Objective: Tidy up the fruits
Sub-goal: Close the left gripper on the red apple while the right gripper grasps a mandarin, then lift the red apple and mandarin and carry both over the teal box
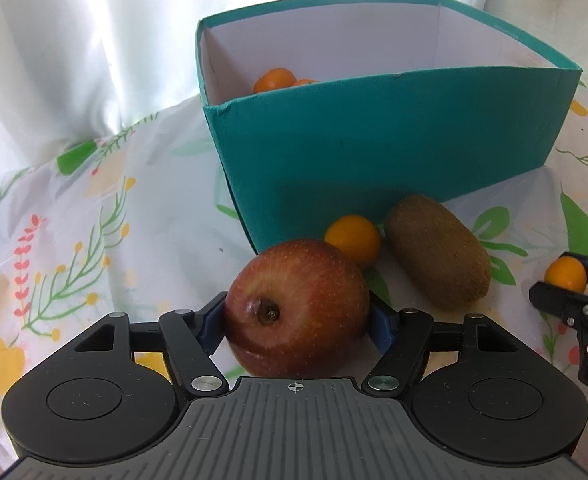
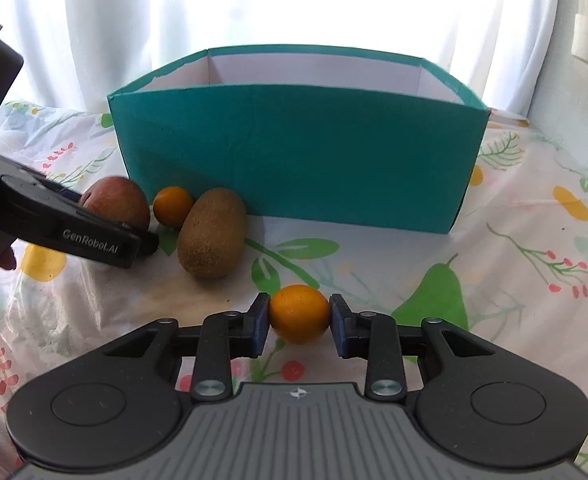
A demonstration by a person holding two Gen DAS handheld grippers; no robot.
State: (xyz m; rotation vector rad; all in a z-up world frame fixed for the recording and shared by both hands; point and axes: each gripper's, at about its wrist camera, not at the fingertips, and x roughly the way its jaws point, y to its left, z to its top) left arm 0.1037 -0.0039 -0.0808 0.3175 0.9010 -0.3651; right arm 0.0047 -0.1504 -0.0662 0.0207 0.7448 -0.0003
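The left gripper (image 1: 297, 316), a black two-finger claw with blue pads, is closed about halfway on a round red apple (image 1: 298, 306) with a pale speckled skin; both pads press its sides, its stem hollow faces the camera, and it rests on the white floral-print plastic tablecloth (image 1: 93, 240). Just beyond the apple and slightly to the claw's right sits a small round orange citrus fruit (image 1: 354, 238), touching or nearly touching the apple, and right of that lies a brown fuzzy oval kiwi (image 1: 438, 252), tilted on its side just beside the citrus. Behind all three, ahead of the claw, stands a teal cardboard box (image 1: 374, 152) with a white interior, open at the top; more orange citrus fruits (image 1: 273, 80) lie inside near its left wall. Farther right, well apart from the kiwi, the right gripper (image 2: 300, 316) is closed down narrow on a second small orange citrus fruit (image 2: 300, 312), its blue pads squeezing both sides; whether the fruit still touches the cloth cannot be told. White curtains (image 2: 173, 8) hang behind the box.
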